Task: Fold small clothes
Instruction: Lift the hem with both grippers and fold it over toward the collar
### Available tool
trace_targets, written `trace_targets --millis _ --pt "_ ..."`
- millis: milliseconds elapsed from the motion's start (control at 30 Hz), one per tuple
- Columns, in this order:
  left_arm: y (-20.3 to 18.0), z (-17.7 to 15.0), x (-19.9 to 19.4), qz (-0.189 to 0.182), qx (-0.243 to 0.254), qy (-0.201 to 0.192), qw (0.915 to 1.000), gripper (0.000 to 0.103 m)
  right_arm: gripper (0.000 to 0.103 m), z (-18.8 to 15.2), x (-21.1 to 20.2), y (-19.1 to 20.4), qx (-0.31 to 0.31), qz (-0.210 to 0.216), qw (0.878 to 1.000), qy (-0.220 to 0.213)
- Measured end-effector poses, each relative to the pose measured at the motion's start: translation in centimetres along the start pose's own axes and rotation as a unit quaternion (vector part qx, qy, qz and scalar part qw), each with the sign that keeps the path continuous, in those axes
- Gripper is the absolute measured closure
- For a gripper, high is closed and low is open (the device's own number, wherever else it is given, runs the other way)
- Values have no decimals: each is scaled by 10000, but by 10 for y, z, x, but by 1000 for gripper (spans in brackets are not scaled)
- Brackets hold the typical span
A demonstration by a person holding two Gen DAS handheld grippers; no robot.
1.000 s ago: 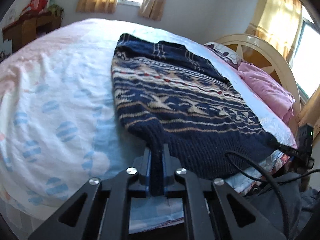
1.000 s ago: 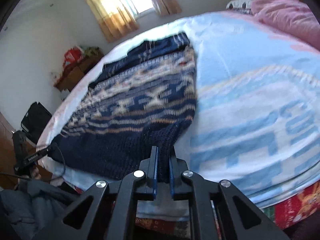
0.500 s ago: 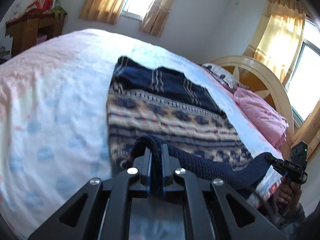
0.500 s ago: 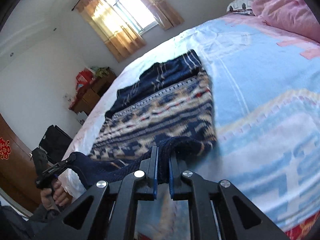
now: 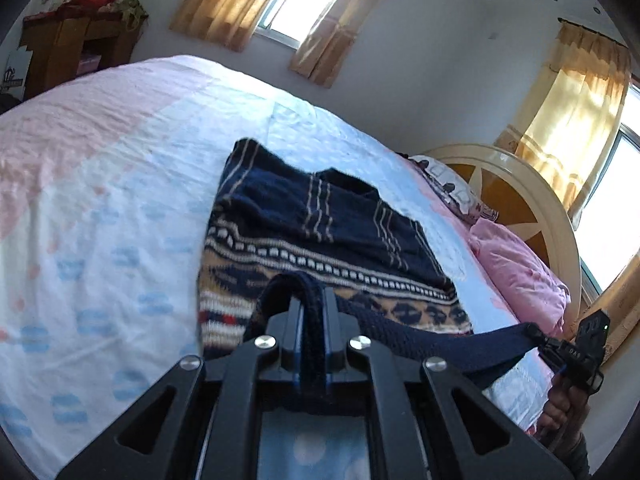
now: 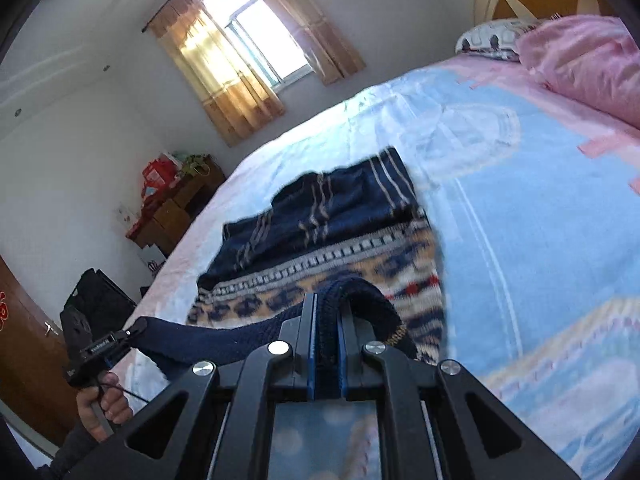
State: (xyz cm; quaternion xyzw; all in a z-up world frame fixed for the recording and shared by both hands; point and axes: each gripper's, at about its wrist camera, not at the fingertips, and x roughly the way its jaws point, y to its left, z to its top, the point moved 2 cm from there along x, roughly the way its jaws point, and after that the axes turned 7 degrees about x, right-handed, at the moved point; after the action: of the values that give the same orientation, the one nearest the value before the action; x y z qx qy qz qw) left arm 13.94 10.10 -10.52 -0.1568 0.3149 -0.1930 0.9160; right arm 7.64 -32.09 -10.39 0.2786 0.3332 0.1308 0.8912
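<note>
A navy patterned knit sweater (image 5: 320,220) lies on the bed (image 5: 100,200), also in the right wrist view (image 6: 332,216). My left gripper (image 5: 312,300) is shut on the left corner of its navy ribbed hem. My right gripper (image 6: 326,304) is shut on the right corner. The hem hangs stretched between them, lifted above the sweater's patterned body. Each view shows the other gripper at the hem's far end: the right one (image 5: 576,348), the left one (image 6: 104,348).
A pink quilt (image 5: 516,276) and a pillow (image 5: 448,184) lie by the cream headboard (image 5: 532,196). A wooden cabinet (image 5: 76,48) stands beyond the bed's far side. A black bag (image 6: 96,304) sits on the floor by a wooden door.
Both grippers have lifted the hem off the bed and carried it forward over the sweater toward the collar. The lower body is now covered by the raised hem.
</note>
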Motion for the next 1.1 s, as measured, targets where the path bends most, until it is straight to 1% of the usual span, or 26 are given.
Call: trace_targets --millis 167,267,333,600,900,1100 --pt "-1 25 1 -90 107 -246 9996 96 96 29 10 16 -176 37 9997 -148" --pt "4 46 12 -177 28 -342 9993 96 96 45 24 20 -218 1 9996 -168" --pt "5 58 22 -180 62 -365 9992 95 96 59 35 20 -226 -33 9996 -165" --pt "11 92 66 -190 19 -346 9992 96 96 103 79 18 -235 -217 9993 -169" --pt "23 110 105 -207 -189 -191 9994 96 96 127 118 8 -146 -412 9990 -49" --pt "33 124 129 -108 -265 -147 9995 96 96 150 147 7 -184 -558 9983 7"
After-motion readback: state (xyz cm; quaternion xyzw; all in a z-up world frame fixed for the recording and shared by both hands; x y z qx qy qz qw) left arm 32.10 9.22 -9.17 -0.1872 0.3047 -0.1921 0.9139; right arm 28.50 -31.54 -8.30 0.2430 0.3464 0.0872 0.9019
